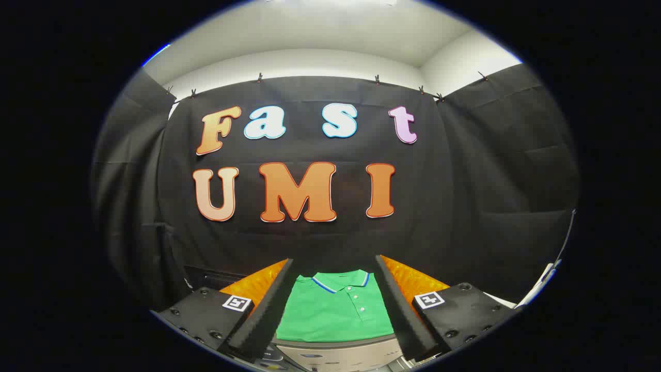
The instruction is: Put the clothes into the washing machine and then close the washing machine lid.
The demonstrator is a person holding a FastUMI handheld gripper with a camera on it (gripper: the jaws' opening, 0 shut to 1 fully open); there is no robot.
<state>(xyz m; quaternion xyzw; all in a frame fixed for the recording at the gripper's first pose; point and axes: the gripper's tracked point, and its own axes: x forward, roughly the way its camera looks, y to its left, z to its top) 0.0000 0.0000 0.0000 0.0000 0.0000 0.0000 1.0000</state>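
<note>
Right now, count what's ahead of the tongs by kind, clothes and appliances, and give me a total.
Clothes: 1, a folded green polo shirt seen between the open tongs.
Appliances: 1, the washing machine the shirt lies on.
Total: 2

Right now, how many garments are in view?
1: a folded green polo shirt, lying flat between the open gripper fingers. Others may be hidden behind them.
</note>
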